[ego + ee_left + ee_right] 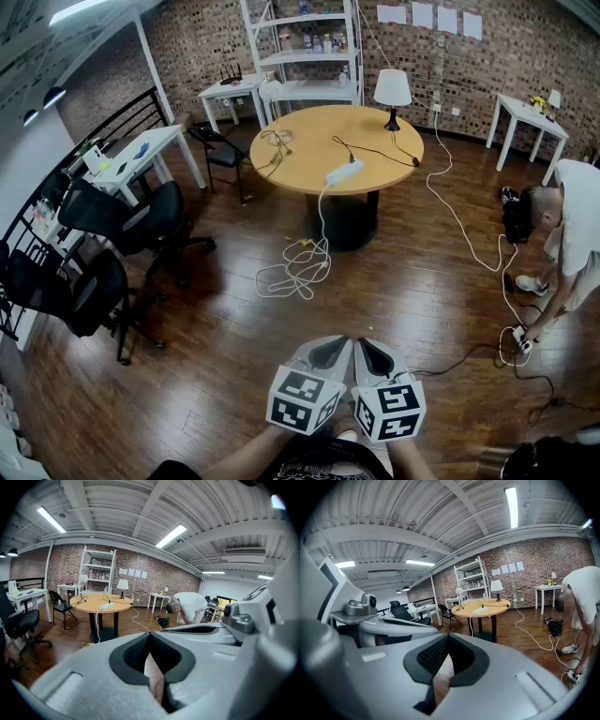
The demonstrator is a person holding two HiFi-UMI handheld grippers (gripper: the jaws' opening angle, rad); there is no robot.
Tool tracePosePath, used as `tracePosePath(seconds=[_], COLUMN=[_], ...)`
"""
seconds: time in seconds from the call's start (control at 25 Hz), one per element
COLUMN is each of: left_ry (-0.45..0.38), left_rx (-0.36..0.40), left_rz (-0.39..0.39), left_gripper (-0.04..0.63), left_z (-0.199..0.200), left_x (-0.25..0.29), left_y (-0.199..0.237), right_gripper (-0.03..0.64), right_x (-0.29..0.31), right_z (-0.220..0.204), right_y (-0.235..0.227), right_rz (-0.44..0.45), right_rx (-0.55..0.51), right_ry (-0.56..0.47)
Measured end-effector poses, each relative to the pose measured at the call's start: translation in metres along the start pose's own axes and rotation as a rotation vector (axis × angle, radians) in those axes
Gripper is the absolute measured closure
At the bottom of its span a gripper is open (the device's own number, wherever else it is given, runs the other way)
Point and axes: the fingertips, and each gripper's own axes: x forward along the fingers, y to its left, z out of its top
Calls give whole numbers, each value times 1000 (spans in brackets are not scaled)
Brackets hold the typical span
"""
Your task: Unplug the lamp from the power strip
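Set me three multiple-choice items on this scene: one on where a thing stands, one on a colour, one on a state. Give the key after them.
1. Where does the lamp stand?
A. On the round table
B. On the floor
C. On a chair

2. What colour is the power strip?
A. Black
B. White
C. Red

3. How do the left gripper and the right gripper stand?
A. Both wide open
B. Each shut on a cord
C. Both shut, with nothing between the jaws

Key:
1 A: the head view shows the lamp's base on the tabletop near the far edge.
2 B: the strip lies pale white against the wood top.
3 C: in each gripper view the pads meet at the tips, and only floor shows through the gap behind.
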Motion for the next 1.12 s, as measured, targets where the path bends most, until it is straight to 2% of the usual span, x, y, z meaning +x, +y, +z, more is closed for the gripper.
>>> tracePosePath(seconds=[0.36, 0.8, 1.12], left_ry=[-11, -12, -5], left_rx=[-31, -36, -44], left_rz=[-33, -92, -121], left_gripper=[591, 591, 591], left_z=[20, 74, 96], left_x=[59, 123, 154], left_y=[43, 143, 205], right_gripper=[618, 618, 618], right_x=[59, 172, 237], right_z=[15, 62, 85], right_y=[-36, -56, -57], right_rz=[-33, -101, -131], right_rx=[-19, -19, -23], right_ry=[27, 58, 70])
